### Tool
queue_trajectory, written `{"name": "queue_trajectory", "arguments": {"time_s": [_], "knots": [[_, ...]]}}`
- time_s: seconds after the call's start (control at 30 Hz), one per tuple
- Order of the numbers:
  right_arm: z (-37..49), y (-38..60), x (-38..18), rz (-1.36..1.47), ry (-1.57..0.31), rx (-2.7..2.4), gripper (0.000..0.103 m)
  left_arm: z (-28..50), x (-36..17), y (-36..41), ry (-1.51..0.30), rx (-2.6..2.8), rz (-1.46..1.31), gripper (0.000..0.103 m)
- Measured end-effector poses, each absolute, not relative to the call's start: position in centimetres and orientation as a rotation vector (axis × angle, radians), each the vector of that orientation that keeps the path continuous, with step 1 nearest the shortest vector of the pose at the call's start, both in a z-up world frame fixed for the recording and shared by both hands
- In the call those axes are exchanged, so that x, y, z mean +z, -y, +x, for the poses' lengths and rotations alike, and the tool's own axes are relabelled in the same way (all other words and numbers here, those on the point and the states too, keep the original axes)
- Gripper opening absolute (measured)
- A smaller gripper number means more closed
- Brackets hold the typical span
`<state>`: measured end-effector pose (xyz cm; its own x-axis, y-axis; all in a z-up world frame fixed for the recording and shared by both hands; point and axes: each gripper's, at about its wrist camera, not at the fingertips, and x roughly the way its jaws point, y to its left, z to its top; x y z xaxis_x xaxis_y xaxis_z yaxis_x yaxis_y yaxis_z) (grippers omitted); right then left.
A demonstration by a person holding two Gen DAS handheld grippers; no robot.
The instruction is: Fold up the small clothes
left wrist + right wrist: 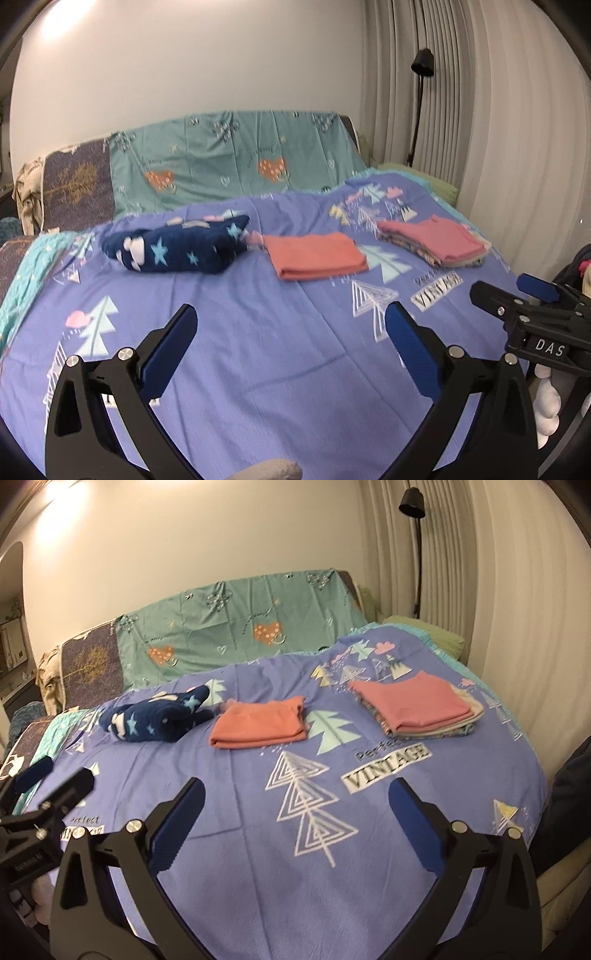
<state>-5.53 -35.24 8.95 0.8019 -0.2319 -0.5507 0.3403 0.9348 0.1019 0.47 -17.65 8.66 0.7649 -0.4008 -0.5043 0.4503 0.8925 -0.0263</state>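
Two grippers, left gripper (291, 339) and right gripper (295, 816), jaws spread wide and empty above the purple printed bedspread (229, 849), beyond the jaws one fuzzy navy star garment (155, 716), one flat folded orange cloth (258, 723), one pink-topped stack of folded clothes (417, 705)

Left hand-held gripper (291, 343) jaws spread wide, empty, right hand-held gripper (295, 819) likewise, side by side

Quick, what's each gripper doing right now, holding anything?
Left gripper: open, holding nothing, above the bedspread.
Right gripper: open, holding nothing.
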Motion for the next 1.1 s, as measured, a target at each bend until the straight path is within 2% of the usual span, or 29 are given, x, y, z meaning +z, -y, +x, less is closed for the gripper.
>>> {"name": "queue_trajectory", "arguments": {"time_s": [0.3, 1.1], "knots": [[-5.6, 34.7, 7.1, 0.186, -0.622, -0.303, 0.101, -0.2, 7.1, 18.0, -0.588, -0.485, 0.103, 0.102], [-4.8, 35.0, 6.5, 0.179, -0.643, -0.319, 0.101, 0.1, 6.7, 18.3, -0.598, -0.494, 0.107, 0.102]]}}
